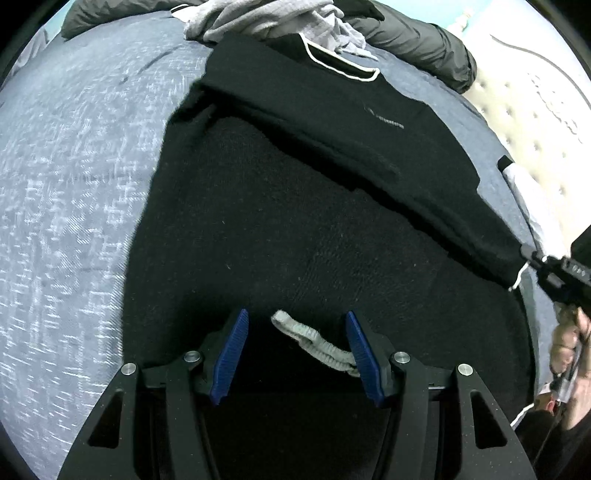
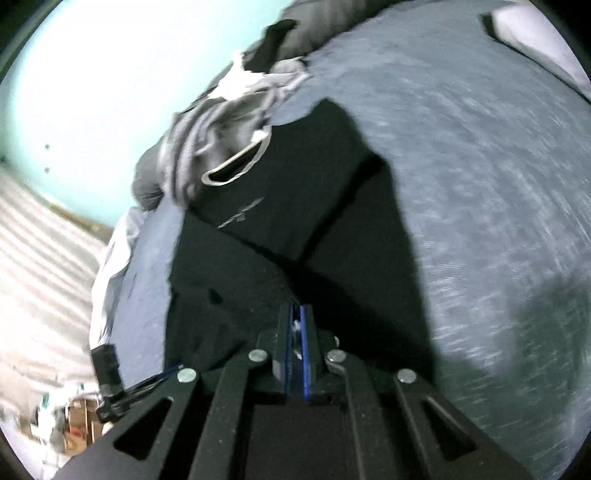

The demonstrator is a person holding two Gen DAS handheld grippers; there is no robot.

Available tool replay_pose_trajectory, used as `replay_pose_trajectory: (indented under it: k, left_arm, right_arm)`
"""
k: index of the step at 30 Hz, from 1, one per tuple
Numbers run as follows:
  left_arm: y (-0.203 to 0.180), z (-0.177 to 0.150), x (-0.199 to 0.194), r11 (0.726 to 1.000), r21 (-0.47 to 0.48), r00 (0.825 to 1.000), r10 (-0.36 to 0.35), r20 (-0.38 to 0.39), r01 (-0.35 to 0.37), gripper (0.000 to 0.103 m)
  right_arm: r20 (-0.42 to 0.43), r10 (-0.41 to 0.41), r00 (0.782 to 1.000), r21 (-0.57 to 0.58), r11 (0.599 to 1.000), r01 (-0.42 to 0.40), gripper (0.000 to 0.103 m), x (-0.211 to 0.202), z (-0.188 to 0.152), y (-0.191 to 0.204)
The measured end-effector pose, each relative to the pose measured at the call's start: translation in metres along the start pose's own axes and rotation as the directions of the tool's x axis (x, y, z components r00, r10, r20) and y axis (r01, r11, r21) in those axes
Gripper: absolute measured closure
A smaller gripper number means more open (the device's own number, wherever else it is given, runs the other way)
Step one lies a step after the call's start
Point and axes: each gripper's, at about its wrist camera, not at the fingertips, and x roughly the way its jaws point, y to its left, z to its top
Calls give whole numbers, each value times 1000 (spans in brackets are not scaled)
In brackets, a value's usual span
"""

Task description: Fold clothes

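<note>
On grey bedspread (image 1: 74, 184), black shirt (image 1: 295, 229), right gripper (image 2: 297, 332) pinching hem

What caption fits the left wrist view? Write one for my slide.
Open left hand-held gripper poised over black garment on grey bedcover, pale loop between its fingers.

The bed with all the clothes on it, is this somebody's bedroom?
Probably a bedroom. A black shirt lies spread on a blue-grey bedspread, a bare quilted mattress shows at its edge, and more clothes are heaped behind.

Both wrist cameras close above bed (image 1: 74, 184), angled down, sharing black shirt (image 1: 295, 221) (image 2: 295, 177)
</note>
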Motion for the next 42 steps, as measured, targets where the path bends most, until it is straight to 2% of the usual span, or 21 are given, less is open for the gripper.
replay_pose_trajectory:
  k: [7,10,16,22,24,25,26,28,31,33,36,39,42]
  left_arm:
    - [28,49,-32,996,-15,989,89,121,-88,44]
    - [44,74,-29,991,-31,983,131,132,-128,44]
    - [63,113,-2,977,18,972,208,110,-212,46]
    - [74,128,14,982,1,976,189,112,-191,47]
    - [75,130,17,984,4,977,178,120,-179,50]
    - [74,131,18,983,15,977,178,121,-181,62]
    - [74,132,19,983,26,977,178,119,-182,79]
    - [73,134,22,981,45,977,180,112,-186,91]
    - [71,135,18,976,60,969,200,148,-211,93]
    - [79,135,12,977,34,964,202,175,-210,94]
    - [93,134,14,981,-13,969,195,151,-195,94]
    - [101,132,19,983,-46,974,182,138,-178,94]
    - [106,130,23,984,-63,977,173,126,-166,94]
  right_arm:
    - [-19,-2,1000,-9,1000,2,100,8,-1,-2]
    - [-23,4,1000,2,1000,-4,100,9,-1,-7]
    - [-35,-6,999,-8,1000,5,100,14,-1,-9]
    - [-43,-10,999,-17,1000,9,100,16,1,-10]
    - [-46,-14,999,-30,999,13,100,17,1,-9]
    - [-47,-16,999,-34,999,15,100,17,1,-9]
    - [-47,-17,999,-38,999,16,100,17,1,-9]
    - [-48,-21,999,-45,999,19,100,17,1,-9]
    - [-55,-27,998,-53,998,24,100,19,1,-9]
    - [-60,-28,998,-59,998,24,100,20,1,-9]
    - [-74,-24,997,-91,996,18,100,23,1,-2]
    - [-83,-63,995,-140,989,51,100,29,0,3]
    - [-96,-77,992,-128,990,65,100,34,0,-3]
